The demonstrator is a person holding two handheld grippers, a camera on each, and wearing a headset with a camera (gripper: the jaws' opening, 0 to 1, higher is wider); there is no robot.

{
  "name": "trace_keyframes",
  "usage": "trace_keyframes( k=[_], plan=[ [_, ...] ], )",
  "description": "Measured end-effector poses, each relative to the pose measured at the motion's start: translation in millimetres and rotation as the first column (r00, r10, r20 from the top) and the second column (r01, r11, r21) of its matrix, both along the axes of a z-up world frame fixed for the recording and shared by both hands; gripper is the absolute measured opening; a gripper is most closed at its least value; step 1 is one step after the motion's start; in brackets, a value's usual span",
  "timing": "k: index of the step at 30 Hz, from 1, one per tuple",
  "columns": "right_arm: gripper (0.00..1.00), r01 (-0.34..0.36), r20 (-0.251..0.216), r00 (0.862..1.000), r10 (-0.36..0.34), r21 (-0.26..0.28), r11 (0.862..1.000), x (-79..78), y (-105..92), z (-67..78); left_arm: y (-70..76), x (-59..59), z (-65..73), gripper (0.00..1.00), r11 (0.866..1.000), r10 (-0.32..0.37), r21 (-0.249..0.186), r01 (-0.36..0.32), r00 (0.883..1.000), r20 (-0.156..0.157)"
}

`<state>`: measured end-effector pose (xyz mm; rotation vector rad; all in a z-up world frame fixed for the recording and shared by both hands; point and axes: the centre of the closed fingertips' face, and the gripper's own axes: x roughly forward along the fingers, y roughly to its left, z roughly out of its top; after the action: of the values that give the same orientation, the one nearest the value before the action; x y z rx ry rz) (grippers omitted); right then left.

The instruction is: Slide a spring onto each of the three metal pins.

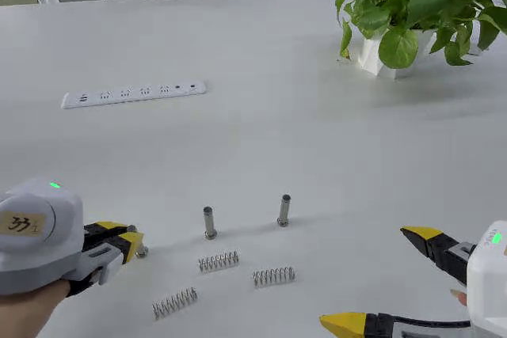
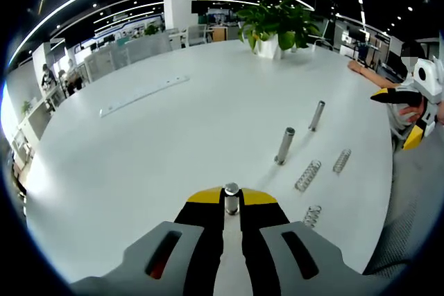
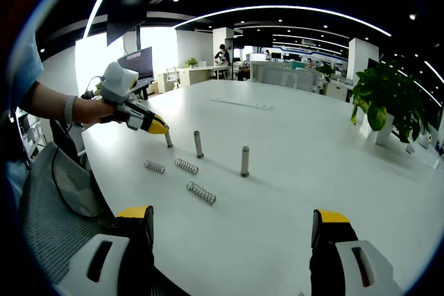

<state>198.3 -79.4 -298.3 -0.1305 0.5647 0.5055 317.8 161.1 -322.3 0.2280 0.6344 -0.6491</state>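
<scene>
My left gripper is at the lower left, shut on a metal pin whose foot sits at the table by its yellow tips. Two more pins stand upright mid-table, the left pin and the right pin. Three springs lie flat in front of them: one under the left pin, one to its right, one nearest me. My right gripper hovers open at the lower right, nothing between its jaws, well clear of the springs.
A white power strip lies at the far left of the white table. A potted plant stands at the far right corner. A mesh chair back shows beside the table's near edge.
</scene>
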Motion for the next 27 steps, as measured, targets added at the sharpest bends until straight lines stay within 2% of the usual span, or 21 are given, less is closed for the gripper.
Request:
trace_keyframes(
  k=[3, 6, 7, 10, 27],
  plan=[
    [0.95, 0.001, 0.0, 1.0, -0.001, 0.0, 1.0, 0.0, -0.1, 0.1, -0.8, 0.6, 0.3, 0.04, 1.0, -0.008, -0.005, 0.008, 1.0, 0.019],
    [0.95, 0.002, 0.0, 1.0, -0.002, 0.0, 1.0, 0.0, -0.2, 0.2, -0.1, 2.0, 0.1, 0.04, 1.0, 0.001, -0.011, 0.0, 1.0, 0.019],
    [0.95, 0.002, 0.0, 1.0, -0.002, 0.001, 1.0, 0.0, 0.0, 0.2, 0.9, 3.6, 1.0, 0.04, 1.0, 0.005, -0.004, -0.005, 0.999, 0.033],
    [0.95, 0.001, -0.001, 1.0, -0.001, -0.001, 1.0, -0.2, 0.0, -0.1, 0.4, 3.4, -0.1, 0.04, 1.0, 0.008, -0.024, -0.007, 1.0, 0.02],
    [0.94, 0.001, -0.003, 1.0, -0.001, 0.0, 1.0, -0.2, 0.2, -0.3, -1.3, 3.7, -1.2, 0.05, 1.0, -0.002, -0.007, 0.003, 1.0, 0.027]
  ],
)
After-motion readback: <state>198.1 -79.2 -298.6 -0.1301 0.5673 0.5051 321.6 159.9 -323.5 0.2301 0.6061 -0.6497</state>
